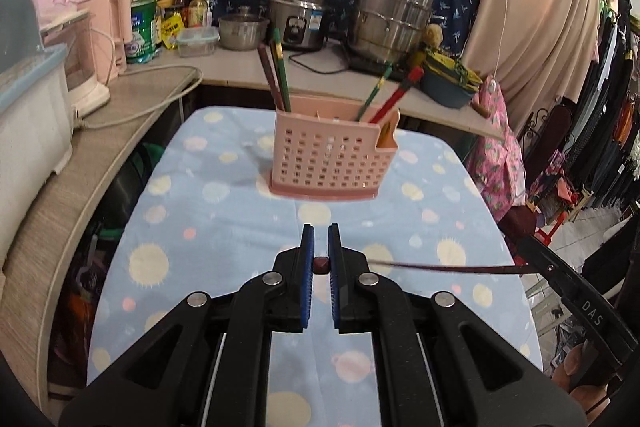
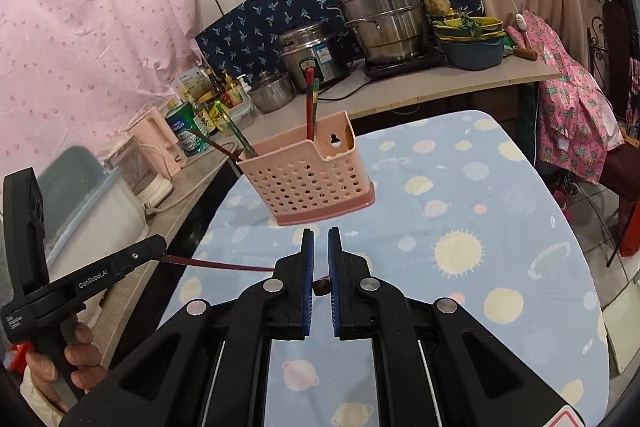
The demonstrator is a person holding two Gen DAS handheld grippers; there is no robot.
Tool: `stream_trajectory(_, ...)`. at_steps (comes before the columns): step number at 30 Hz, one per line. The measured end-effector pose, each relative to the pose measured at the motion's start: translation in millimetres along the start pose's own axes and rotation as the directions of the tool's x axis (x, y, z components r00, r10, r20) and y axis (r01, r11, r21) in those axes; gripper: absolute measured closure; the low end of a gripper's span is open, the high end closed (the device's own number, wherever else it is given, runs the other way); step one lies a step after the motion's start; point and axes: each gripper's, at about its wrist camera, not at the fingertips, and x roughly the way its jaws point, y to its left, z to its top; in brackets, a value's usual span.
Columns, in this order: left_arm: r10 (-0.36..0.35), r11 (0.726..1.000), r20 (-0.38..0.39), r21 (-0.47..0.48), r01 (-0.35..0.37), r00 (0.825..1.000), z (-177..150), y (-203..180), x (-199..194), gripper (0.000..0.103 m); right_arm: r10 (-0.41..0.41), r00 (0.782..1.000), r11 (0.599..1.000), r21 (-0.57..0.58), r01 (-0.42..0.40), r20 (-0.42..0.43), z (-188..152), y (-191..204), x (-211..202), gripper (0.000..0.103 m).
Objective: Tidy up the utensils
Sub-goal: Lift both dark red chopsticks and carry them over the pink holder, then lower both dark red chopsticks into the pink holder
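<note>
Both grippers, left (image 1: 321,263) and right (image 2: 321,285), have jaws pinched on one chopstick (image 1: 440,265); keep it level, then tip it into the basket (image 1: 334,157) mid-counter.

Soft, even indoor light, faint shadows on the tablecloth (image 1: 224,227); slight motion blur, strong fisheye bending and dark corners.

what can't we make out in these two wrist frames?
- Dark red chopstick: its ends sit inside the left gripper and right gripper in both views; the pads cover how far each end reaches.
- Pink utensil basket: both views show only chopstick tops; its walls hide the inside.
- Person: only the hand on the left grip shows, cut by the right wrist frame edge.
- Bottle labels on the counter: too small, left wrist view.
</note>
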Motion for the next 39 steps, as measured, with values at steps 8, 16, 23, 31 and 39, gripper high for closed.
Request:
stream_trajectory(8,-0.006,1.0,0.069,-0.008,0.006,0.998,58,1,6,0.096,0.029,0.997,1.0,0.002,-0.029,0.07,53,10,15,0.096)
stream_trajectory(16,-0.011,1.0,0.188,-0.017,0.015,0.982,129,-2,-3,0.096,0.072,0.986,0.997,-0.017,-0.07,0.151,116,31,30,0.096)
stream_trajectory(23,0.014,1.0,0.305,-0.022,-0.008,0.952,188,-2,-5,0.096,0.147,0.948,0.988,0.003,-0.154,0.283,191,51,41,0.096)
stream_trajectory(31,0.064,0.998,0.336,-0.025,-0.059,0.94,215,6,27,0.096,0.17,0.935,0.982,0.03,-0.189,0.312,231,61,87,0.096)
stream_trajectory(39,0.076,0.997,0.264,-0.038,-0.068,0.962,203,21,67,0.096,0.153,0.963,0.983,0.063,-0.171,0.222,216,48,138,0.096)
